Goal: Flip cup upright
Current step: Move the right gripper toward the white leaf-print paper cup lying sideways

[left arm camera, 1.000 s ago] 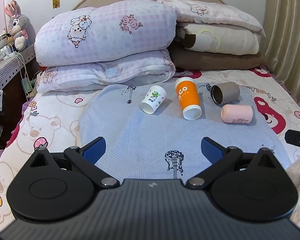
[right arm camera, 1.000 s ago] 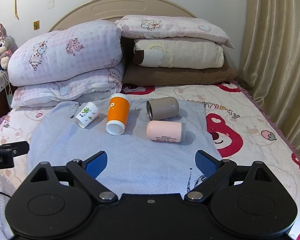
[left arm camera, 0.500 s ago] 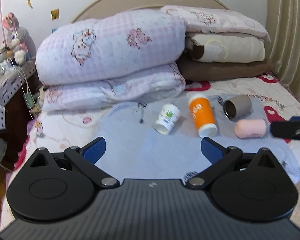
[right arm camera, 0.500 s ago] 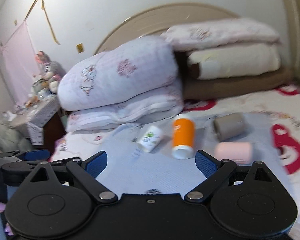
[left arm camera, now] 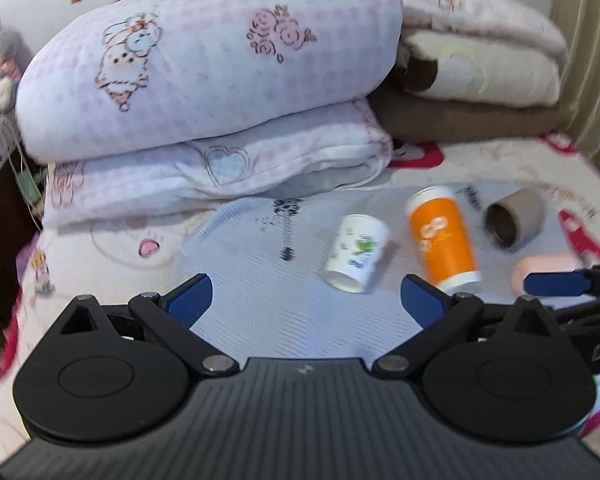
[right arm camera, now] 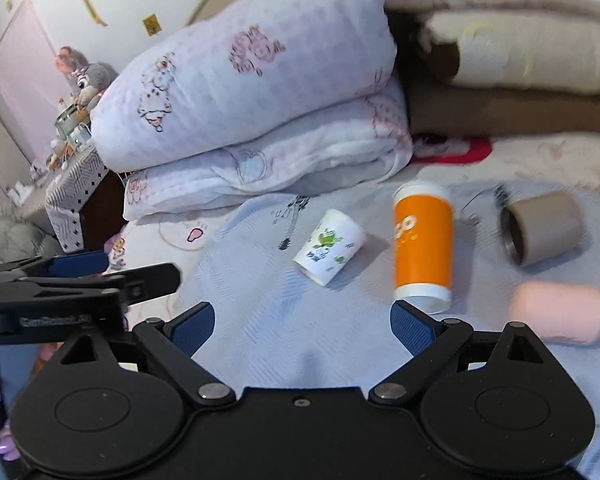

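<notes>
Several cups lie on their sides on a light blue cloth point(left arm camera: 284, 304) on the bed: a small white cup with green print point(left arm camera: 356, 254) point(right arm camera: 329, 252), a tall orange cup point(left arm camera: 442, 238) point(right arm camera: 422, 244), a grey cup point(left arm camera: 514, 224) point(right arm camera: 540, 228) and a pink cup point(left arm camera: 544, 270) point(right arm camera: 558, 312). My left gripper point(left arm camera: 306, 300) is open and empty, just short of the white cup. My right gripper point(right arm camera: 302, 322) is open and empty, just short of the white and orange cups. Each gripper shows at the edge of the other's view.
Folded pink quilts point(left arm camera: 204, 80) and stacked pillows point(left arm camera: 480, 64) stand close behind the cups. A bedside table with a plush toy point(right arm camera: 82, 76) is at the left. A curtain point(left arm camera: 588, 40) hangs at the right.
Both grippers have moved forward and closer to the cups, which now look larger. The right gripper has swung left, close beside the left one. Both stay open.
</notes>
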A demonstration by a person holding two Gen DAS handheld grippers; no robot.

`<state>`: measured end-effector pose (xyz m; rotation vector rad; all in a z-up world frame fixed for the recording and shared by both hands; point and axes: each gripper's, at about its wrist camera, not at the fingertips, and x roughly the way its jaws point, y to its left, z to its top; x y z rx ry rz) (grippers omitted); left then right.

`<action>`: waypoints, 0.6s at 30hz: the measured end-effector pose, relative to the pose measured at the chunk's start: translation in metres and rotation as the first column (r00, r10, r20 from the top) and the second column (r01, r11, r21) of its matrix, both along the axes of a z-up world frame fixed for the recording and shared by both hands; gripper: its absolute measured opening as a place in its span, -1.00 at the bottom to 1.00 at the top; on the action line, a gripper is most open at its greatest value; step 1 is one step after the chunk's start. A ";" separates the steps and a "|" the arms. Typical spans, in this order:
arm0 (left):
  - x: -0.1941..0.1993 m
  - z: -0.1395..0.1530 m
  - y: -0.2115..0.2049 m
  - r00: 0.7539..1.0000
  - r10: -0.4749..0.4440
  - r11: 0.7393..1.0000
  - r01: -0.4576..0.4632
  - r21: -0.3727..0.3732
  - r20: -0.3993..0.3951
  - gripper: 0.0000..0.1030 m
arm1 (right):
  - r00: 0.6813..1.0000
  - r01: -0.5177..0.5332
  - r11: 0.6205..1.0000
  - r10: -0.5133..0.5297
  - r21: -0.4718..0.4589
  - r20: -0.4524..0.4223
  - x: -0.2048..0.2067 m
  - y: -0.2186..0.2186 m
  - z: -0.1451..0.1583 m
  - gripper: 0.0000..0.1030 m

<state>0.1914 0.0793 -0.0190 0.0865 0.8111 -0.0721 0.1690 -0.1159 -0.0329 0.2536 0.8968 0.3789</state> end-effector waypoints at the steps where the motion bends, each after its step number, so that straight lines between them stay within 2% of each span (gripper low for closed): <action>1: 0.008 -0.005 0.002 1.000 0.001 1.000 -0.001 0.010 -0.007 0.98 | 1.000 0.007 1.000 -0.007 0.017 -0.018 0.010 0.002 -0.007 0.88; 3: 0.028 -0.019 0.012 1.000 -0.001 0.999 0.001 -0.032 -0.027 0.98 | 0.999 0.023 0.999 -0.022 0.035 -0.041 0.026 0.004 -0.019 0.88; 7: 0.057 -0.049 0.041 0.998 0.001 0.979 -0.014 -0.202 -0.064 0.95 | 0.995 0.053 0.993 -0.044 0.107 -0.085 0.057 0.012 -0.042 0.87; 11: 0.078 -0.076 0.060 0.995 0.019 0.956 -0.047 -0.289 -0.099 0.94 | 0.986 0.116 0.982 -0.096 0.146 -0.138 0.087 0.018 -0.067 0.87; 13: 0.090 -0.083 0.064 0.996 0.008 0.957 -0.032 -0.290 -0.086 0.90 | 0.979 0.139 0.979 -0.114 0.149 -0.167 0.101 0.022 -0.081 0.87; 18: 0.120 -0.097 0.058 0.998 -0.035 0.975 0.024 -0.220 -0.048 0.89 | 0.970 0.174 0.967 -0.137 0.184 -0.199 0.119 0.026 -0.111 0.77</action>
